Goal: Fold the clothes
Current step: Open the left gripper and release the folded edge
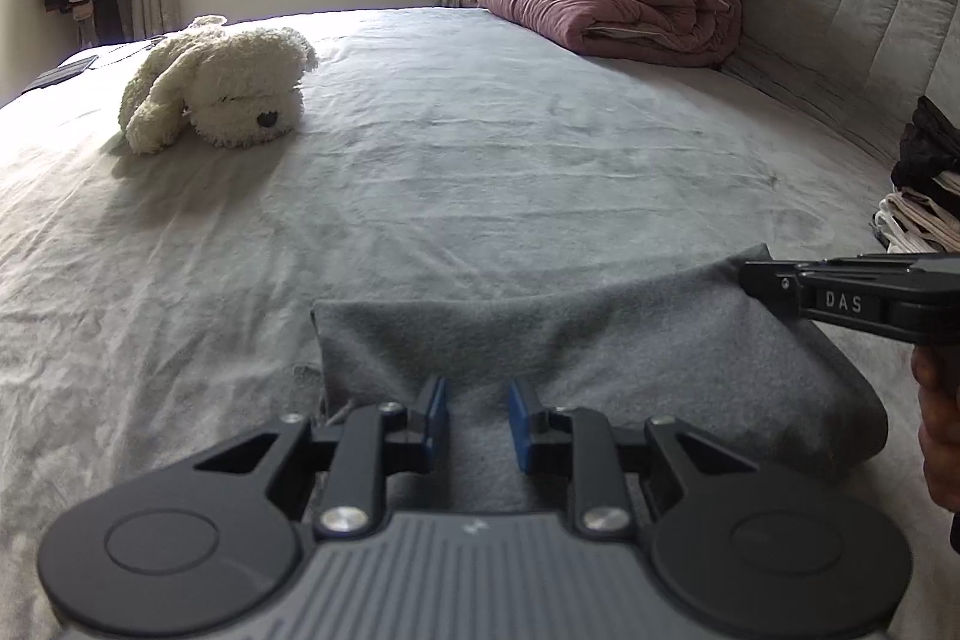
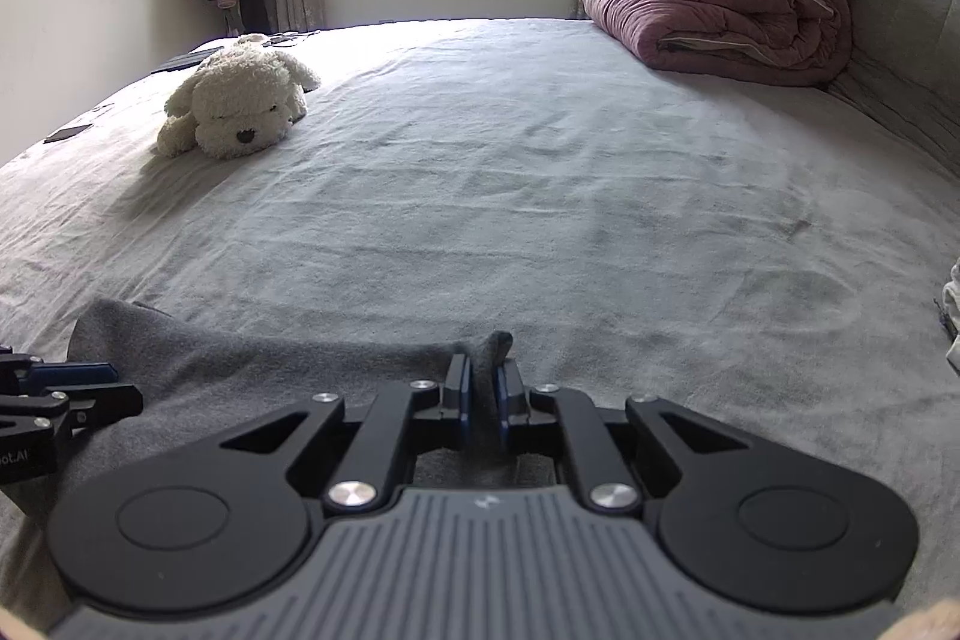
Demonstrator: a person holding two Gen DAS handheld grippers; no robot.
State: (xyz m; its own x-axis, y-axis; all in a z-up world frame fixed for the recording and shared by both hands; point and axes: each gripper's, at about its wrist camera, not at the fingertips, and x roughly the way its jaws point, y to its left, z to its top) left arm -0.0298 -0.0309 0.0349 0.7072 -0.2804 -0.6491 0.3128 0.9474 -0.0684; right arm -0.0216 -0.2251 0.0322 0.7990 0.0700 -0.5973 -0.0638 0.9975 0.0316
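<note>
A grey cloth (image 1: 600, 358) lies on the bed (image 1: 480, 160) at 6 o'clock, partly folded. The left claw (image 1: 477, 412) hovers released over its near edge, fingers apart. The right claw (image 2: 482, 388) is clenched on the cloth's far corner. A plush dog (image 2: 240, 106) rests at 10 o'clock, a quilt (image 2: 720, 10) at 2.

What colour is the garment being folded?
Grey garment; the left wrist view shows it best.

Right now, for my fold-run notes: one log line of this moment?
left gripper: open over grey garment | right gripper: shut on garment corner | bed sheet: underneath
</note>
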